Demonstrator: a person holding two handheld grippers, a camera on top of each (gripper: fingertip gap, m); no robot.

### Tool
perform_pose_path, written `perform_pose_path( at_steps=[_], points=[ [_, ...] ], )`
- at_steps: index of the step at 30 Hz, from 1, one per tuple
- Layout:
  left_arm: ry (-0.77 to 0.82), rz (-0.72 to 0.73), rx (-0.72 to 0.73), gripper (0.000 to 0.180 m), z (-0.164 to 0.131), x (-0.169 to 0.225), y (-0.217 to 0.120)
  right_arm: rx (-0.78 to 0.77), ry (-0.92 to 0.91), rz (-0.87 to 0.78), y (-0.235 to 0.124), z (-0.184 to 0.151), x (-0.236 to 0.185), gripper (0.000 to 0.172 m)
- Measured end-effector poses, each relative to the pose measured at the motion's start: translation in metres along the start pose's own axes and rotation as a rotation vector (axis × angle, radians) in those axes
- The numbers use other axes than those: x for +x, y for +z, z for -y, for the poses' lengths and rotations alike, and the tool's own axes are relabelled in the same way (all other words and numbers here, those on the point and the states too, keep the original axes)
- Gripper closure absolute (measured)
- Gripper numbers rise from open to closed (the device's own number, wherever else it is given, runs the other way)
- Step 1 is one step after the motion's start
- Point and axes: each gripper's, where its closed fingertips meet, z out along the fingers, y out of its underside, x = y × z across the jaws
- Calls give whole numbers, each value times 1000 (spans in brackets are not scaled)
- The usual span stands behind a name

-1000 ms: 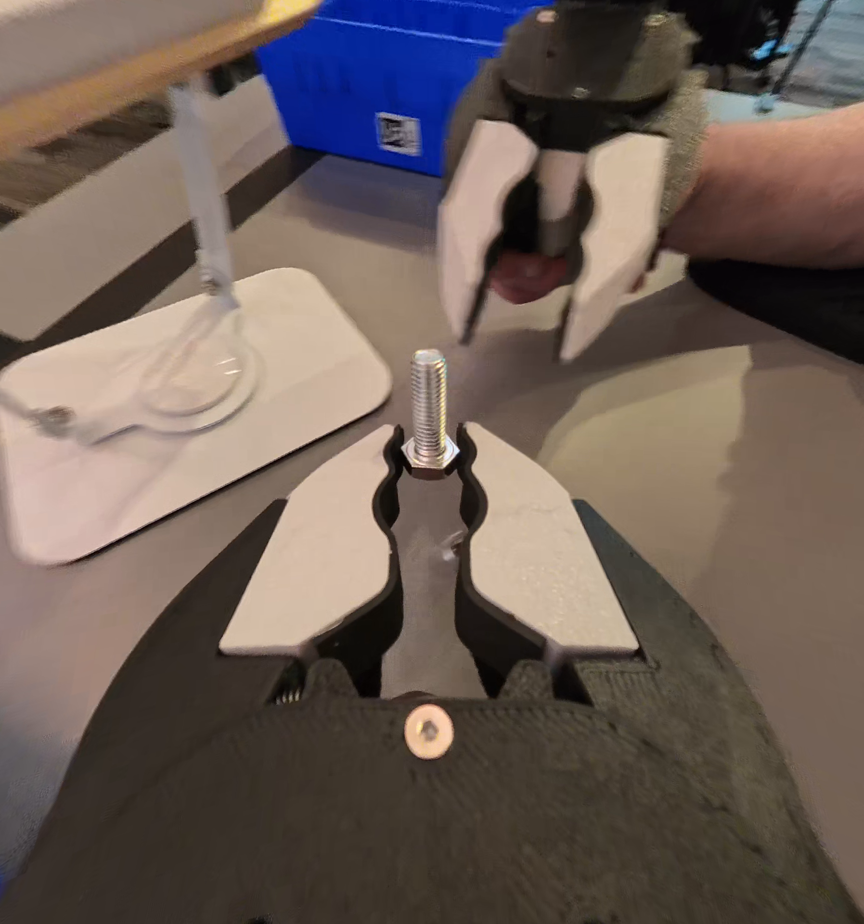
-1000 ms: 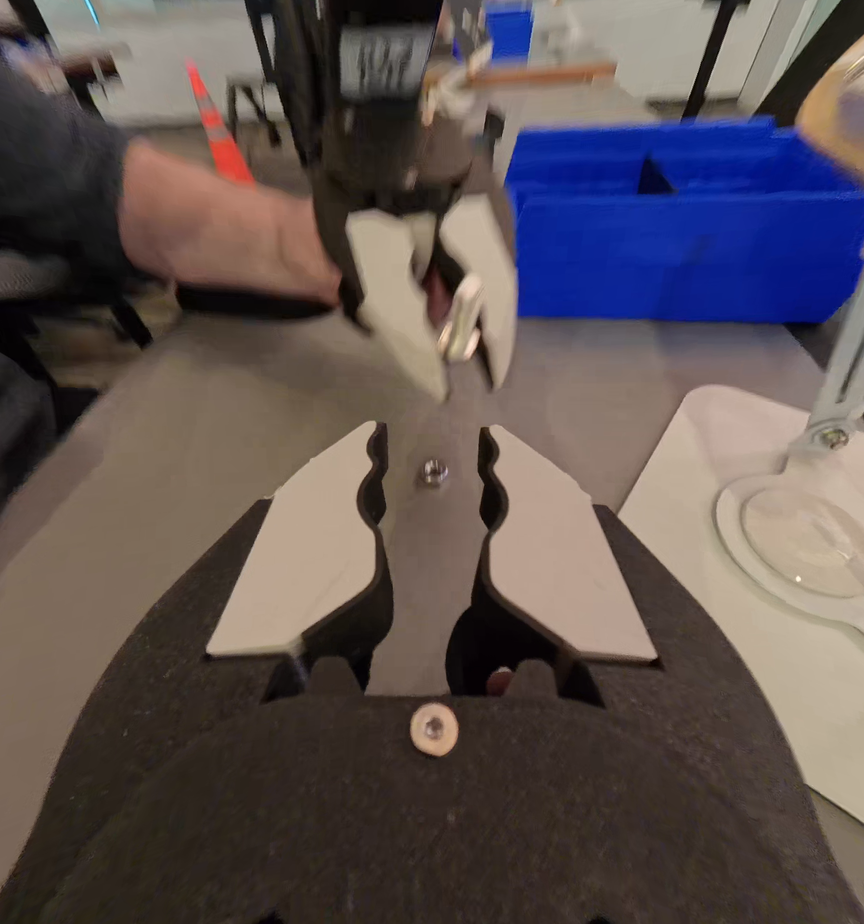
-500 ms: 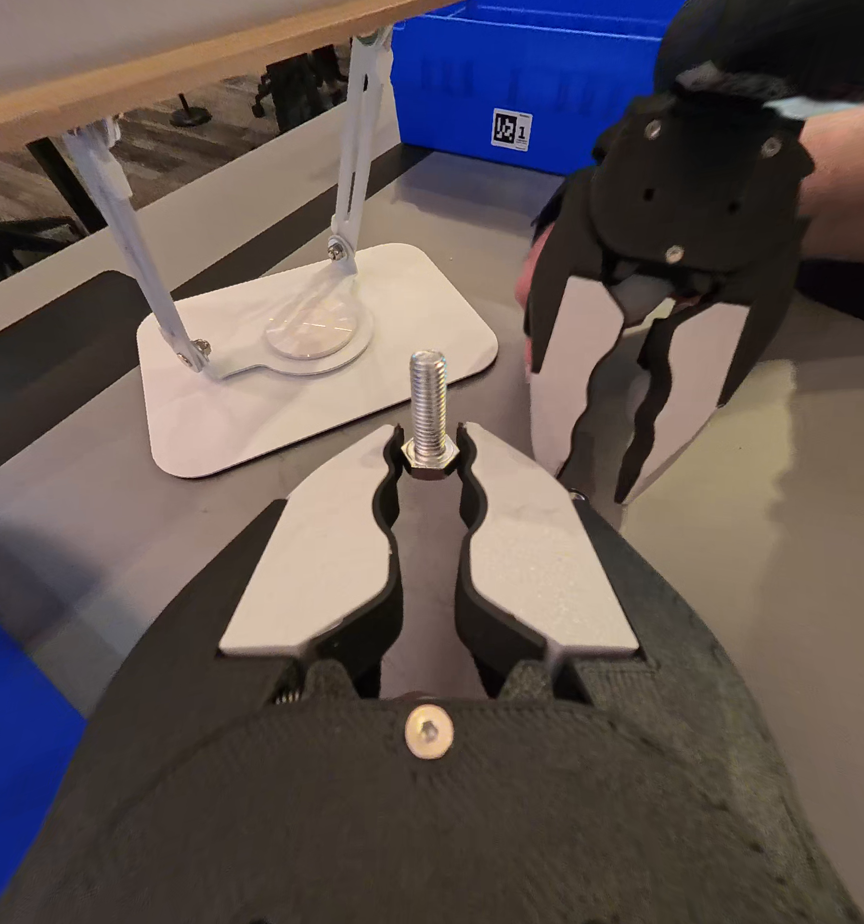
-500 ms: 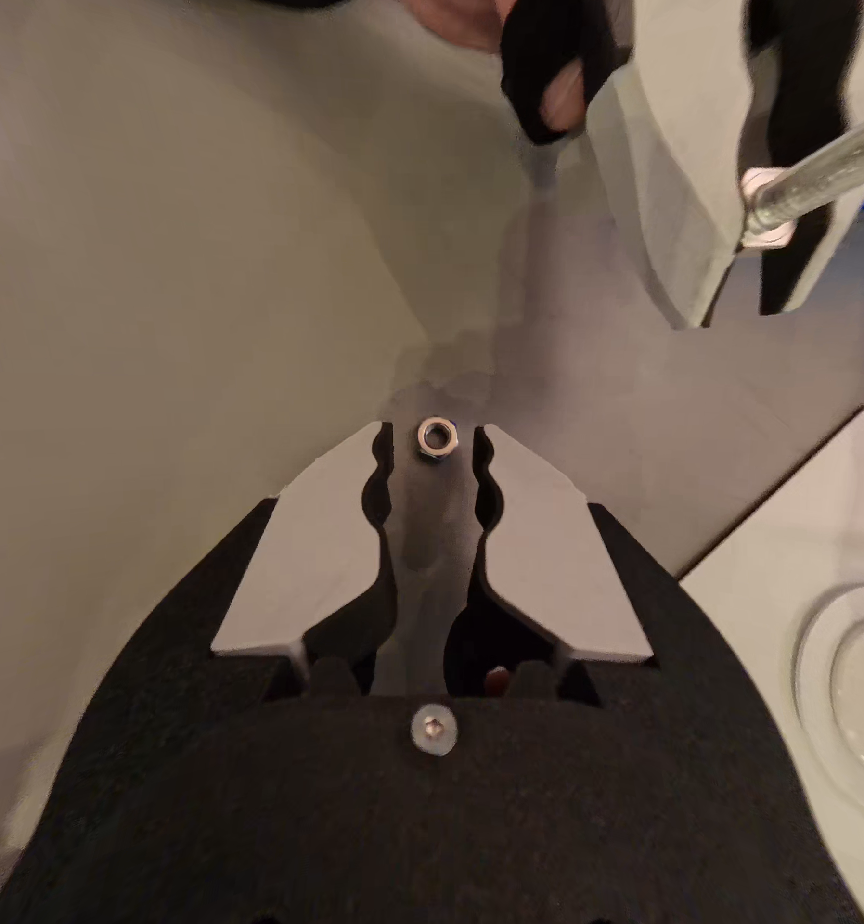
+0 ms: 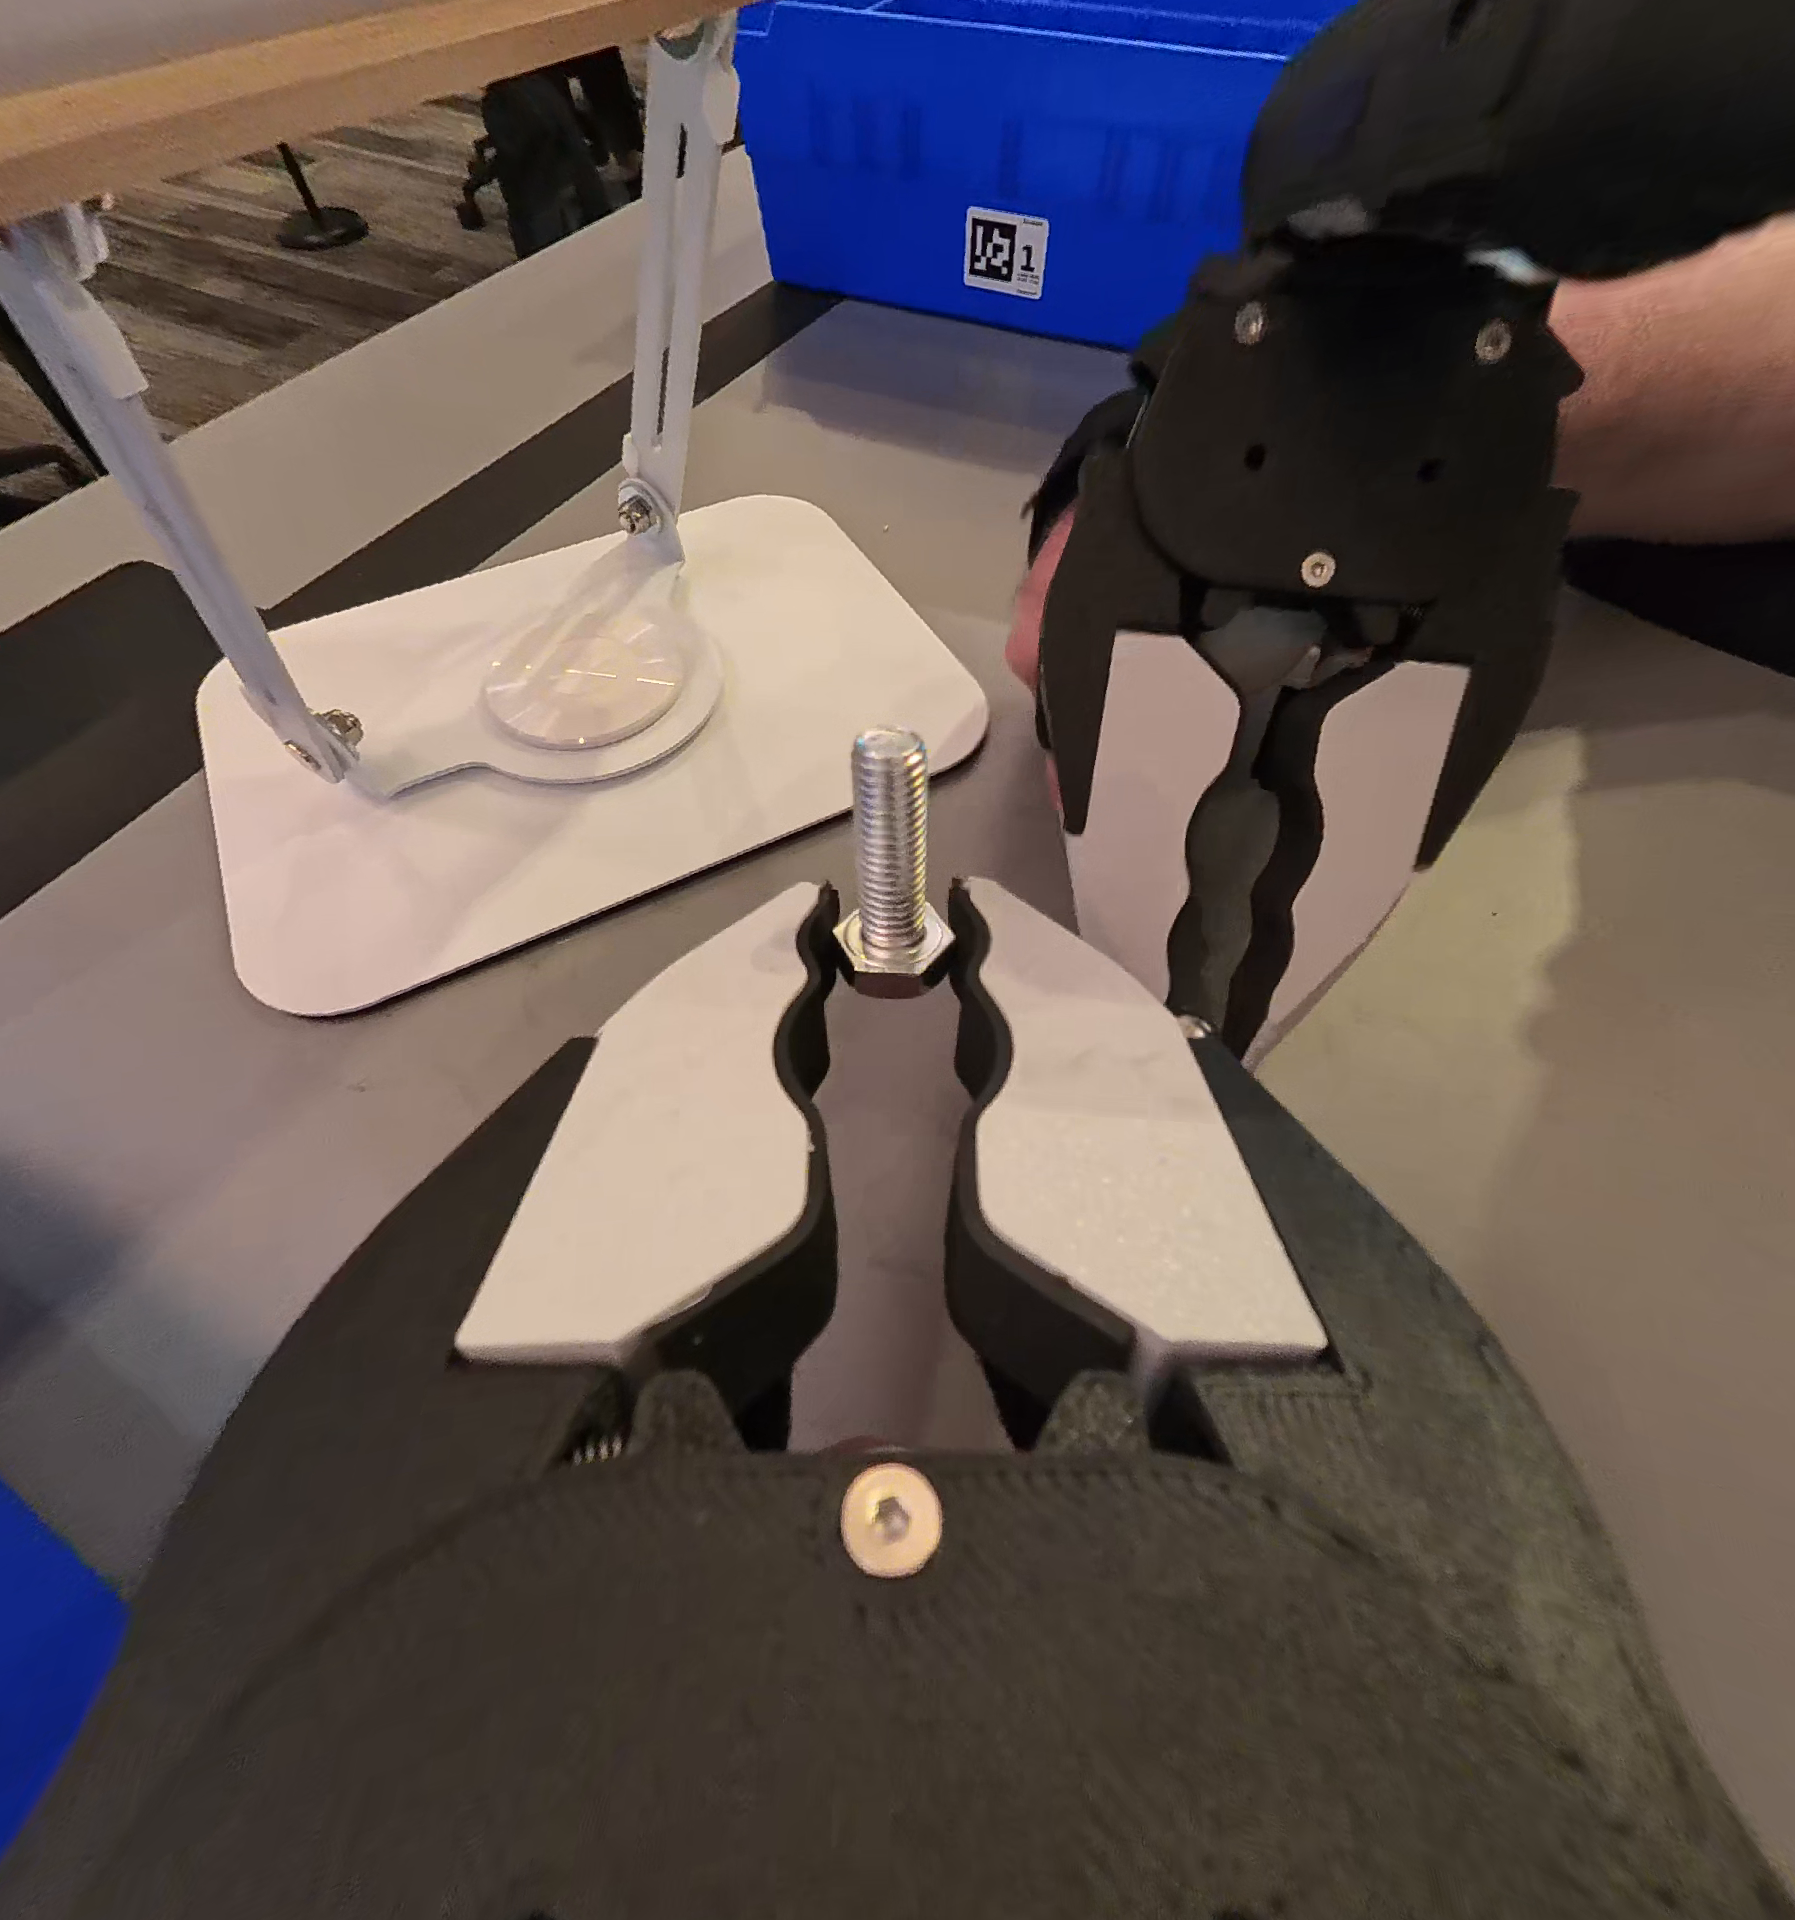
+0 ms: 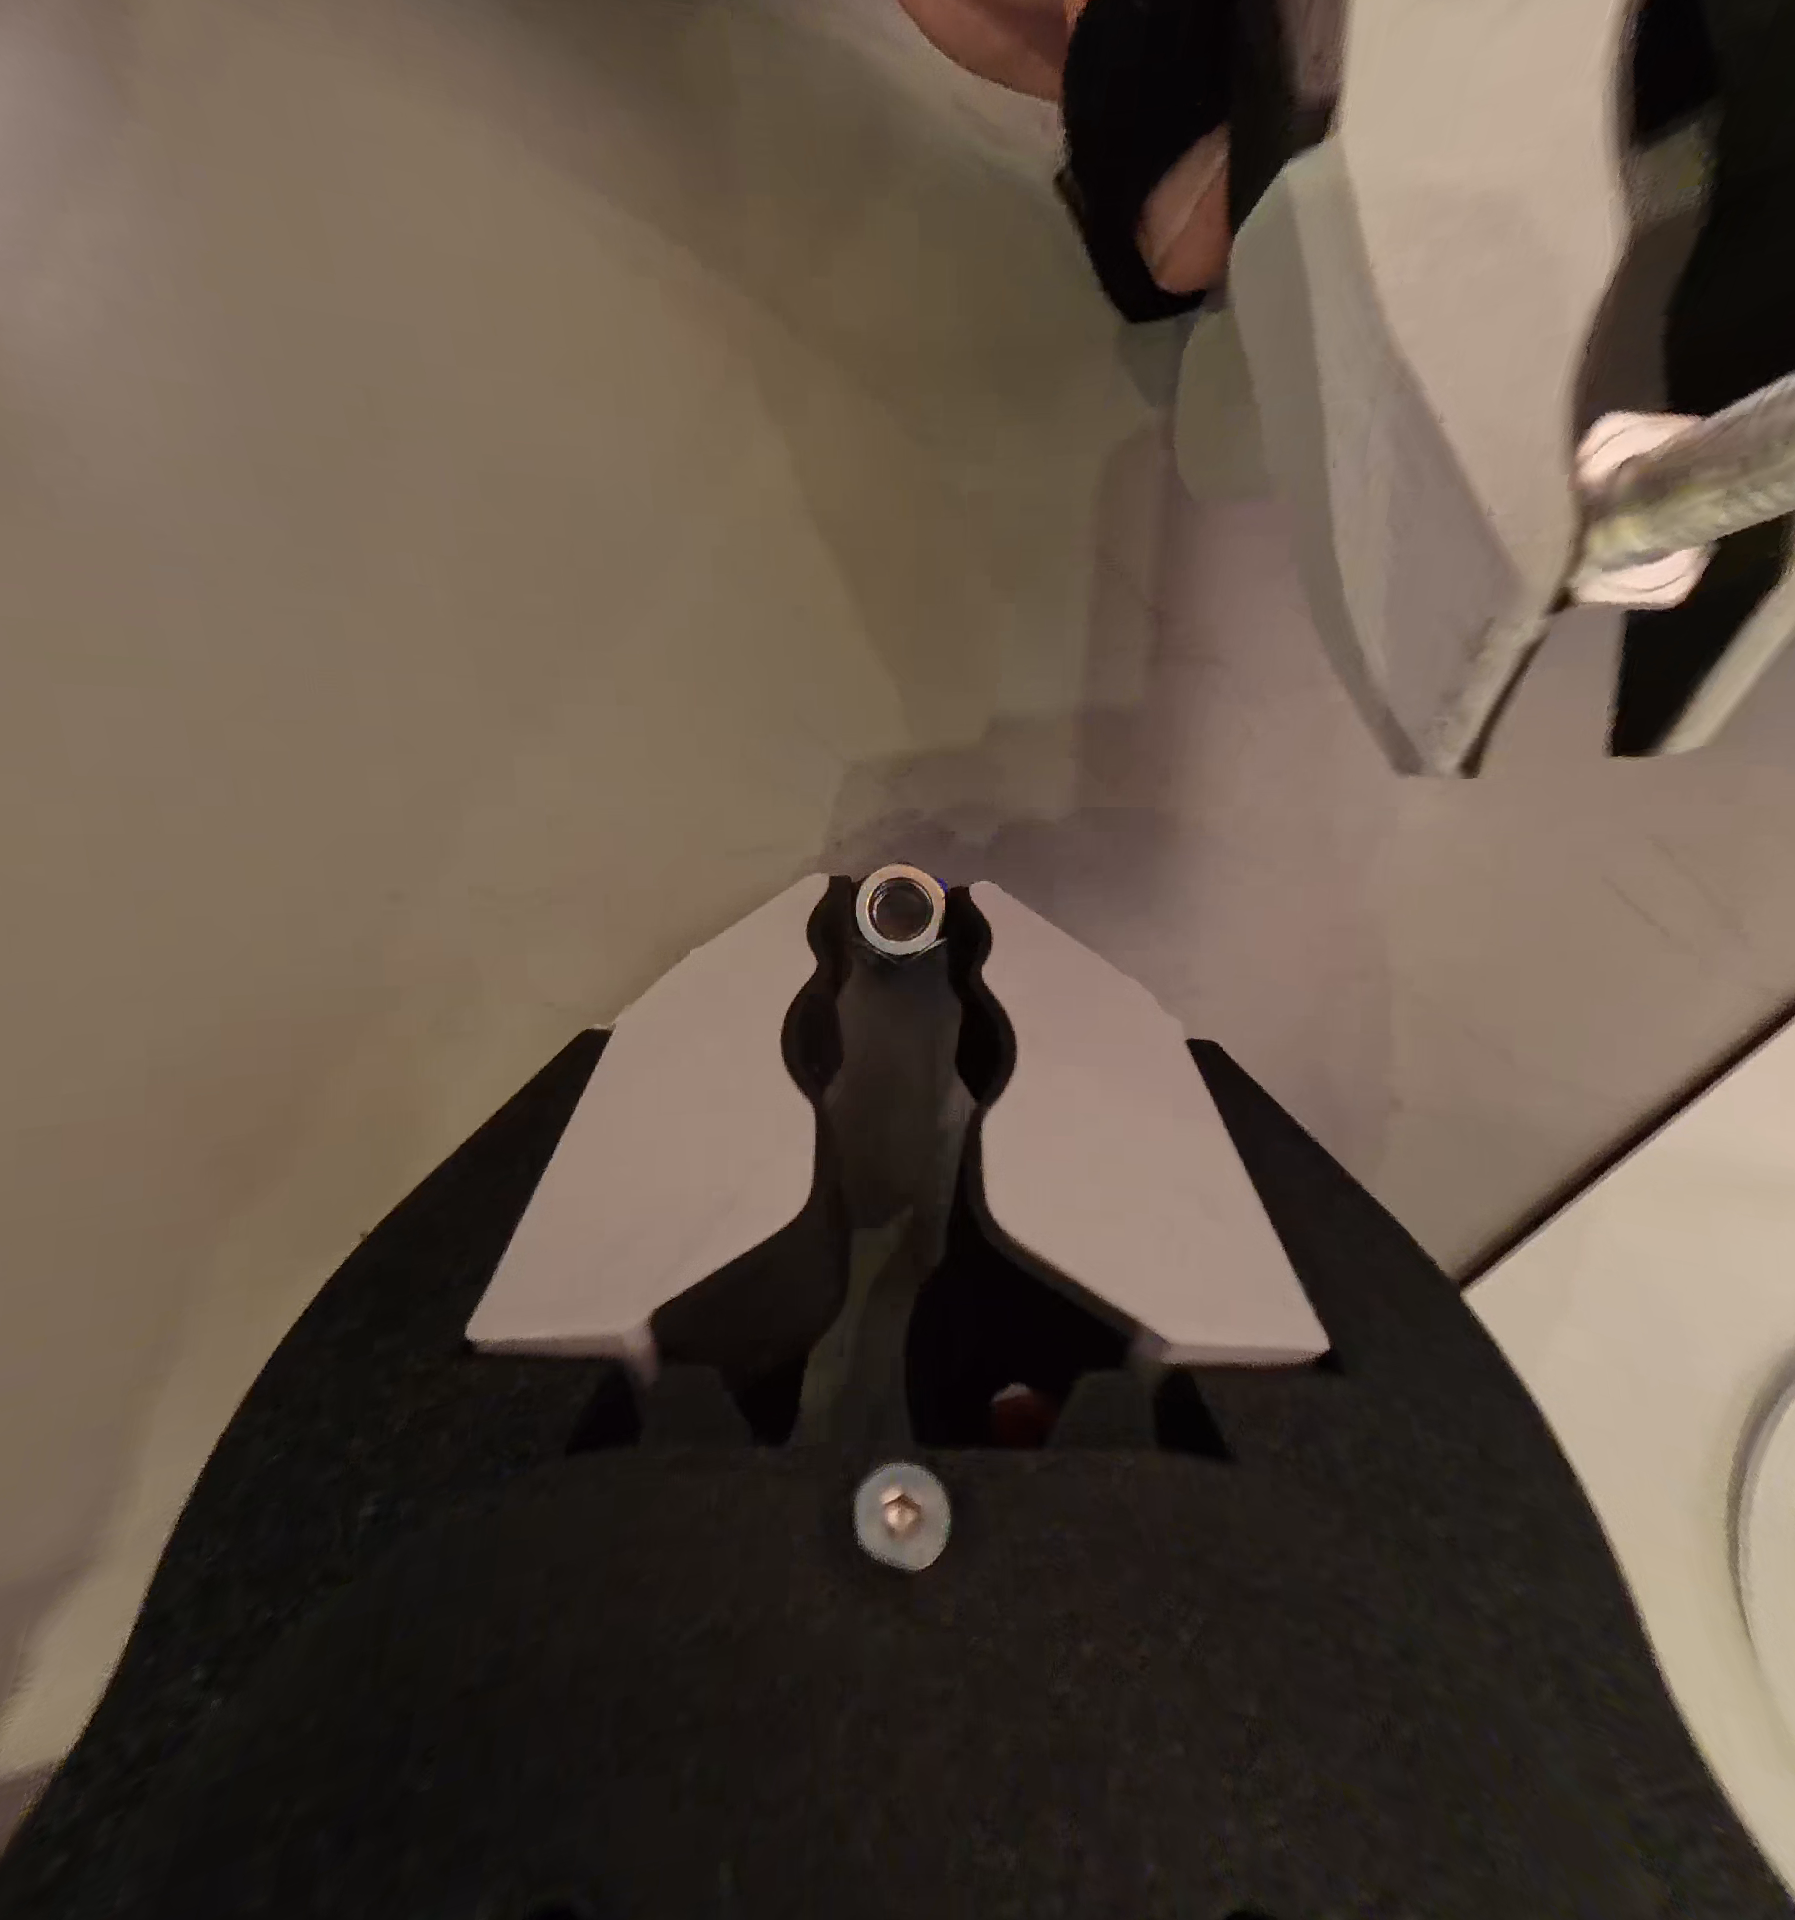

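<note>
The left hand-held gripper is clenched on the hex head of a silver bolt, both pads pressed to the head, the threaded shank standing upright clear of the fingertips. At about 2 o'clock from the bolt in the left wrist view, the right hand-held gripper points down at the grey desk, its tips just beside the left gripper's right finger. In its own view the right hand-held gripper is closed on a small silver nut, which sits at the very tips with its bore facing the camera and the pads against its sides; whether the nut rests on the desk cannot be told.

Around them: at 10 o'clock from the bolt lies a white base plate flat on the desk, carrying a round clear disc and two slanted white struts that rise to a wooden board at the top edge. At 12 to 1 o'clock, farther back, stands a blue bin bearing a small square sticker. A bare forearm enters from 3 o'clock behind the right gripper. In the right wrist view the left gripper with its bolt crowds the 1 o'clock corner, near the nut.
</note>
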Motion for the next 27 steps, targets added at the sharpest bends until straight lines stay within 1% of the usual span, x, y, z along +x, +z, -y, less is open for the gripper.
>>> perform_pose_path(
  at_steps=[3,8,12,18,27],
  points=[
    [23,-12,-25,161,-3,4,2,76,0,-18,-18,15,1,155],
    [73,-53,-47,161,-3,18,7,192,-26,-98,-56,36,9,155],
    [108,-115,-86,161,-7,35,14,278,-48,-148,-77,52,12,155],
    [163,-133,-119,161,-9,48,21,288,-69,-198,-82,56,15,155],
    [182,-138,-110,161,-5,54,24,290,-40,-171,-78,50,17,155]
  ],
)
